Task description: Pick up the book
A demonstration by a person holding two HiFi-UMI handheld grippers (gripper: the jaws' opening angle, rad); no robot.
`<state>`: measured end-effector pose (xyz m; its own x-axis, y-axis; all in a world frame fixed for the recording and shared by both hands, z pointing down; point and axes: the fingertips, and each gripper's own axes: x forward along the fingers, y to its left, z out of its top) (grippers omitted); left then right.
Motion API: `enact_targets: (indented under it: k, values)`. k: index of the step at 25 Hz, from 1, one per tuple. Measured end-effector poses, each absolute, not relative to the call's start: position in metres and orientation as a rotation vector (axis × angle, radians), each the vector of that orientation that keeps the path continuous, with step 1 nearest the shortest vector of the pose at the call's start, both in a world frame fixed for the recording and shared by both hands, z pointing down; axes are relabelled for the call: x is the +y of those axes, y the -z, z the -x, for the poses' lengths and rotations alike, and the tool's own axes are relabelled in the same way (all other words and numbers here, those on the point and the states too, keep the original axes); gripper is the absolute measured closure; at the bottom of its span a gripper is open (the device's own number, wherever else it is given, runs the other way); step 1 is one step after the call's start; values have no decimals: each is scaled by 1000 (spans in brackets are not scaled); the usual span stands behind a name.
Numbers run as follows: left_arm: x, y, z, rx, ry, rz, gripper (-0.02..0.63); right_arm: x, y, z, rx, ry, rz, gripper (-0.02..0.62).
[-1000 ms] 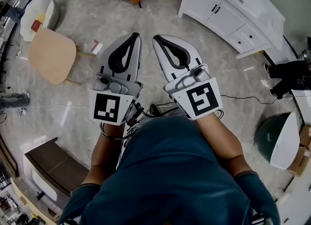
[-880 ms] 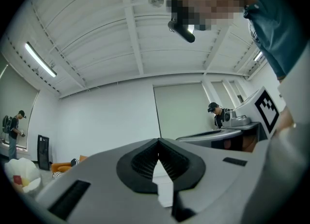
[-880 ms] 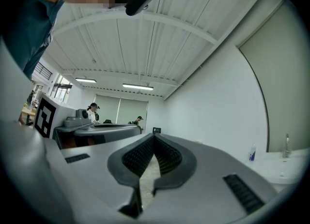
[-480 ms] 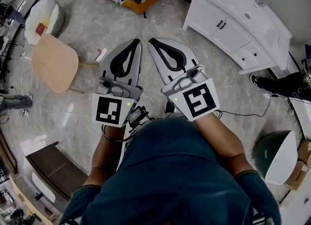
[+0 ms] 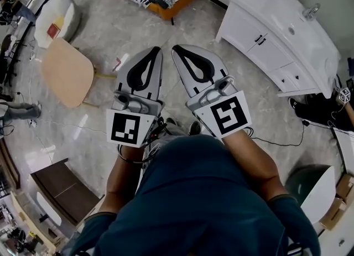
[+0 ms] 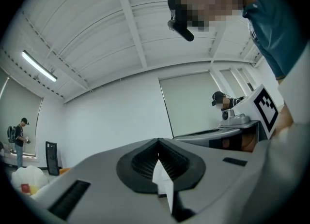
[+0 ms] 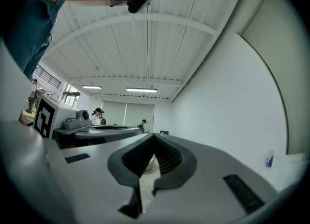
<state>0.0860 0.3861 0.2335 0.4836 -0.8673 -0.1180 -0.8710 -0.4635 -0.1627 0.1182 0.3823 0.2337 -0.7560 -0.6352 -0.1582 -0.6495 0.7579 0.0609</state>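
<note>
- The left gripper (image 5: 157,51) and right gripper (image 5: 177,49) are held side by side in front of the person, to the right of the wooden table (image 5: 65,72). Each has its jaws pressed together with nothing between them. Risk: reaching the book with the jaws unopened would shove it across the floor instead of taking it.
- A cable (image 5: 276,139) lies loose on the floor, on the side of the person away from the wooden table. Risk: a foot may snag it during a step.
- The book cannot be identified with certainty. The likeliest candidate is a small flat red-and-white item (image 5: 118,62) on the floor just beside the wooden table, on its gripper side. Risk: a flat object on hard floor offers no raised edge, so the jaws may skid over it. The adjacent table leg also restricts the approach.
- A white chair (image 5: 55,11) beyond the wooden table carries a red object (image 5: 53,30). Risk: wrong target selected.
</note>
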Motion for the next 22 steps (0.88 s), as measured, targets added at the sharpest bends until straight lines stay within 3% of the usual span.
enact_targets:
  k: [22]
  values:
    - [231, -221, 55, 1437, -142, 2519, 603, 235, -232, 15, 2825, -242, 1132, 581]
